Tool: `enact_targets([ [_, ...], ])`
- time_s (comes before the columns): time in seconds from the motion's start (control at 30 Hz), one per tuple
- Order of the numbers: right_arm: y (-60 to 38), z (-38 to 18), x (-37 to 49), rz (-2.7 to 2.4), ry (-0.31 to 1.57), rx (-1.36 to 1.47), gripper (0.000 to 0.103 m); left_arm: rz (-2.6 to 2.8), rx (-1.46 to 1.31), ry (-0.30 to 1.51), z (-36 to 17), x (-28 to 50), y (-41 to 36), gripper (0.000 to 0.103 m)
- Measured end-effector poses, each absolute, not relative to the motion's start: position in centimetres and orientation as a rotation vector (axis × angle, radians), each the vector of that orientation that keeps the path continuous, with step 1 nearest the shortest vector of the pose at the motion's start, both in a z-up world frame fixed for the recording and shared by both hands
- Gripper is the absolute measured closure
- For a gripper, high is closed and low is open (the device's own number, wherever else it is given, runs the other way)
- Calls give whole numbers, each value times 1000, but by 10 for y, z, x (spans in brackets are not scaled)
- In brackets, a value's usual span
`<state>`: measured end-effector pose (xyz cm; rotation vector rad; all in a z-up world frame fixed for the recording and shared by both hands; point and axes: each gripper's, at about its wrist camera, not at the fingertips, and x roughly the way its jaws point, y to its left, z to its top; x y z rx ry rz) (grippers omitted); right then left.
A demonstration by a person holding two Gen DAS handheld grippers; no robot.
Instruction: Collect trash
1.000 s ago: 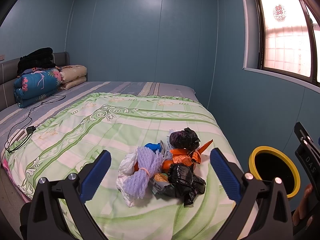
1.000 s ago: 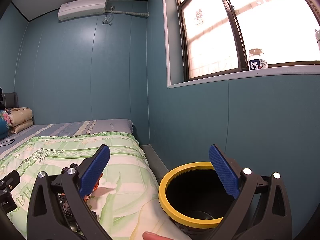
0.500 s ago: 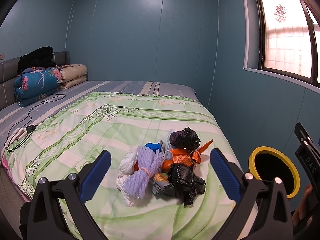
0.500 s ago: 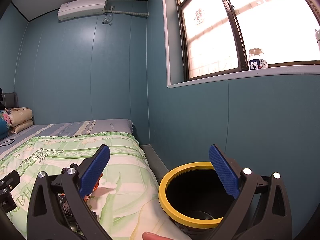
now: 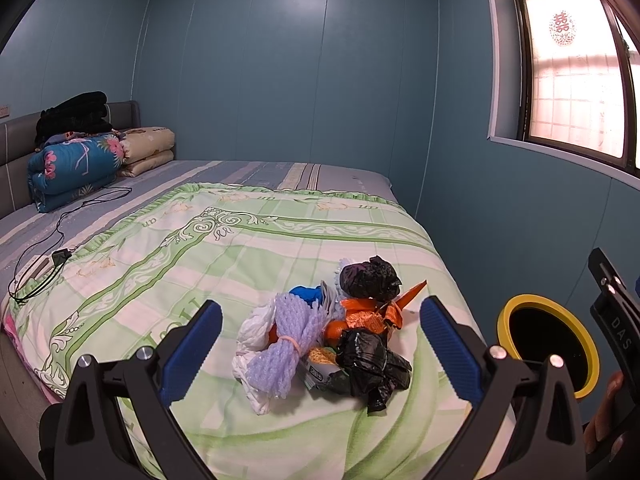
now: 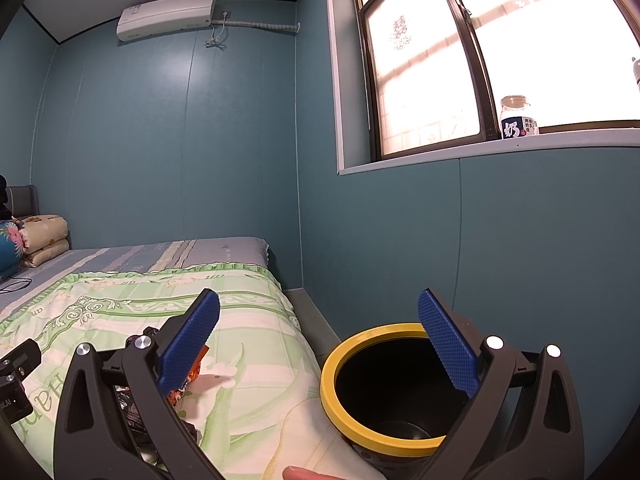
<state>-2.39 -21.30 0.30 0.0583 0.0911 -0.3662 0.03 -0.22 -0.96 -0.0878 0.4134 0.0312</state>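
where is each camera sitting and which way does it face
Left wrist: on the left gripper, facing along the bed at the trash pile; open blue jaws show, with the right gripper at the right edge.
Right wrist: on the right gripper, facing the yellow-rimmed bin below the window; open jaws and a fingertip show.
Shared: bed, bin, trash pile.

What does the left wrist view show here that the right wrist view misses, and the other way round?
Only the left wrist view shows the whole trash pile on the quilt: purple foam net, black bags, orange wrapper, plus the charger cable. Only the right wrist view shows the jar on the windowsill, the air conditioner in full and the bin's inside. Both show the yellow-rimmed bin, the green quilt and an open, empty gripper: left gripper, right gripper.
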Motion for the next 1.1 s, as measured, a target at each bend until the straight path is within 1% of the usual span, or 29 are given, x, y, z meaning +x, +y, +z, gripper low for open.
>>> enact_targets([
  [0.27,-212,3,-21,-348,74,48,8,14,-122,406,-1,2,7,7],
  [0.37,-207,6,-20,-330,50,7,8,43,-90,390,5,1,7,7],
  [0.53,-197,11,-6,-224,78,-57,8,-1,-71,394,9,4,17,7],
  [0.63,-195,17,16,-85,182,-59,8,-80,-62,414,0,7,25,7],
  [0.8,-198,24,58,99,329,18,8,-155,-19,528,-32,17,40,7],
  [0.93,-196,15,95,183,453,51,8,-147,0,592,-52,24,52,7],
  [1.1,-180,2,139,186,567,30,8,-152,-68,702,-68,48,68,7],
])
